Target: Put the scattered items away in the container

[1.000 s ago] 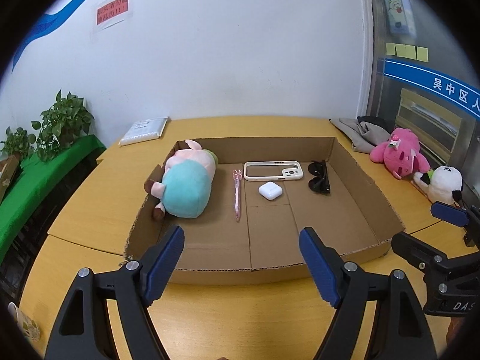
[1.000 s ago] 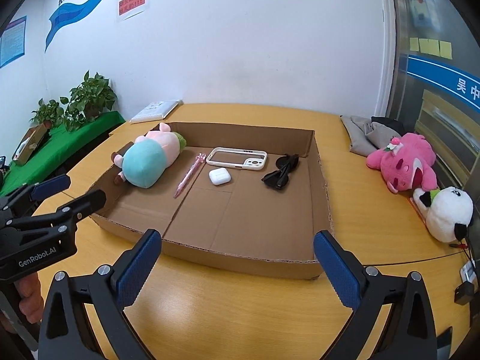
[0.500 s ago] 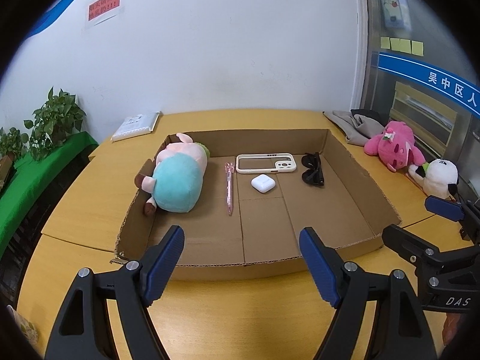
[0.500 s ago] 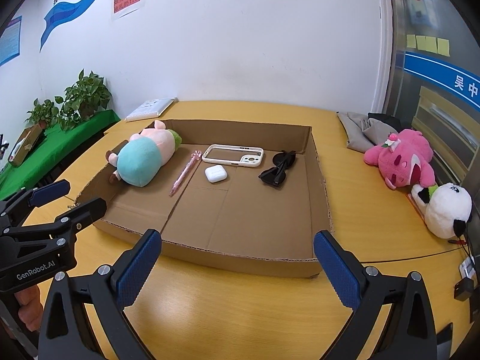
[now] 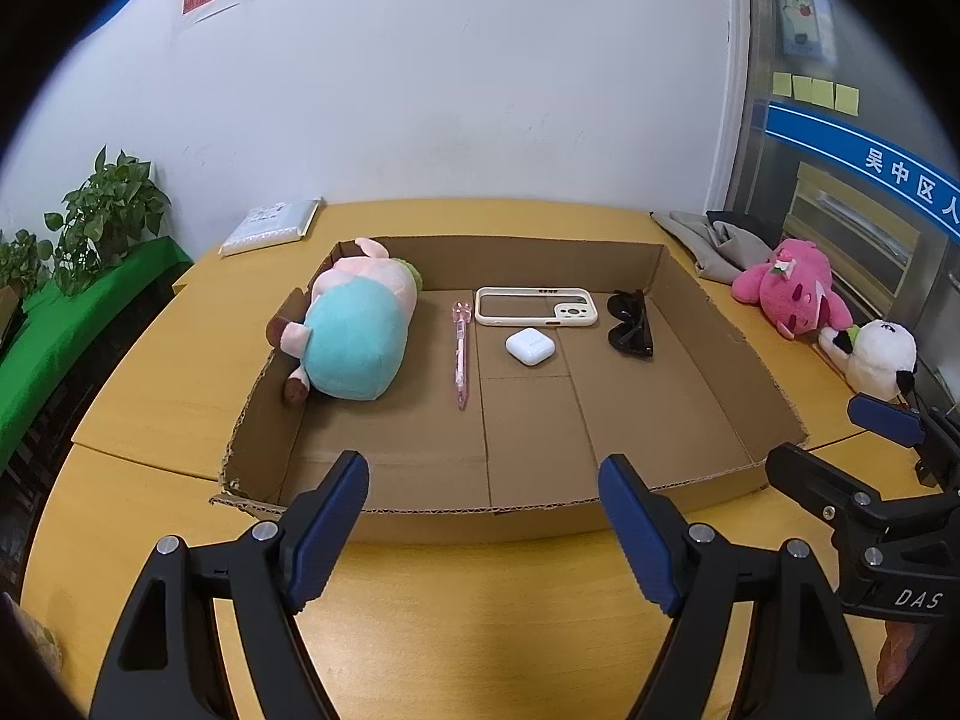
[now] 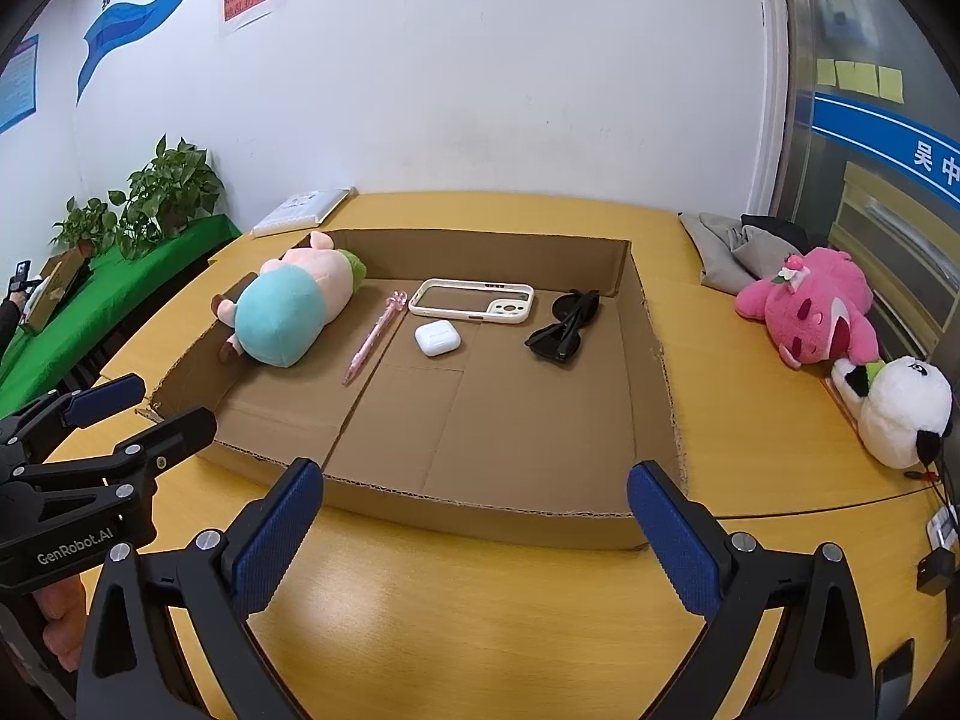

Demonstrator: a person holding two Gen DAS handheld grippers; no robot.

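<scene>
Cardboard tray point(image 5: 708, 330) beyond open fingers point(image 5: 327, 516)

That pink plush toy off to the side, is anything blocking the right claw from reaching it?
Nothing visible does. The pink plush toy lies on bare table right of the cardboard box; only the white panda plush sits beside it. The right claw is open.

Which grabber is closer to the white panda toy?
Right. The right gripper hovers at the box's near right corner, on the panda toy side. The left gripper hovers before the box's middle, farther away.
</scene>
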